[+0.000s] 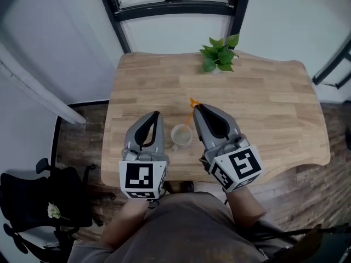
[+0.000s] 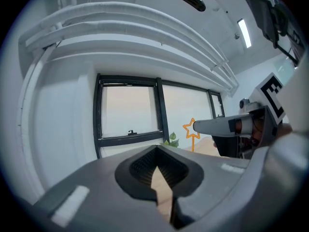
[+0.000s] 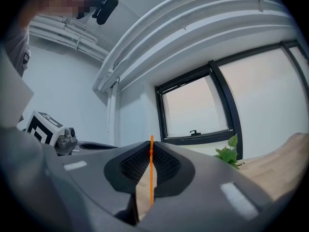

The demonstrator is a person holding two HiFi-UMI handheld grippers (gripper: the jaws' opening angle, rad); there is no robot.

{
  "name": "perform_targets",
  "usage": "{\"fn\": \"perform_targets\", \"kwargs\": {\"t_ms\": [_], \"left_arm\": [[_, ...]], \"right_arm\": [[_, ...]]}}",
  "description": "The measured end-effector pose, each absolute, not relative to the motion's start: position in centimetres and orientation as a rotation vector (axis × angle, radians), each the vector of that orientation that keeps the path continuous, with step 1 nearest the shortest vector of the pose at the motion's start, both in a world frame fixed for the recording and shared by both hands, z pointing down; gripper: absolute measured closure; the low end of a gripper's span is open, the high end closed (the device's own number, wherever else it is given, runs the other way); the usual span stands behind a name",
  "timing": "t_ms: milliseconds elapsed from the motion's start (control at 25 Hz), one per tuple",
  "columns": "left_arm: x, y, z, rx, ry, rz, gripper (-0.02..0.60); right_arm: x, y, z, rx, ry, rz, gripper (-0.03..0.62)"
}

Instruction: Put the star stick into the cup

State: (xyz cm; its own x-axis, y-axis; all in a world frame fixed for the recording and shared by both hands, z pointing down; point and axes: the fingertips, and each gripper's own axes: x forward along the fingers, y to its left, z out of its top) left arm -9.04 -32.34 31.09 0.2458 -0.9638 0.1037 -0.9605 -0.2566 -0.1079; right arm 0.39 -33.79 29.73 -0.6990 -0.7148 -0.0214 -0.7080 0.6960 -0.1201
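We pinch the orange star stick [image 3: 151,172] between the jaws of our right gripper [image 1: 198,107], just beside the cup [image 1: 181,136] on the wooden table [image 1: 263,92]. Our left gripper [image 1: 157,114] sits at the cup's other side, jaws pressed together on nothing.

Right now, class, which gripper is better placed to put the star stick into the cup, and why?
Right. The right gripper has the star stick clamped in its jaws, right next to the cup. The left gripper is shut on nothing beside the cup.
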Motion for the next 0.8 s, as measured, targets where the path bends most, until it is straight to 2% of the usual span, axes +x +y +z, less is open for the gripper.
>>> {"fn": "perform_targets", "kwargs": {"t_ms": [800], "left_arm": [[-13.2, -32.3, 37.4, -2.605, 1.951, -0.359, 0.581]], "right_arm": [[-2.9, -33.7, 39.7, -1.323, 2.904, -0.444, 0.549]]}}
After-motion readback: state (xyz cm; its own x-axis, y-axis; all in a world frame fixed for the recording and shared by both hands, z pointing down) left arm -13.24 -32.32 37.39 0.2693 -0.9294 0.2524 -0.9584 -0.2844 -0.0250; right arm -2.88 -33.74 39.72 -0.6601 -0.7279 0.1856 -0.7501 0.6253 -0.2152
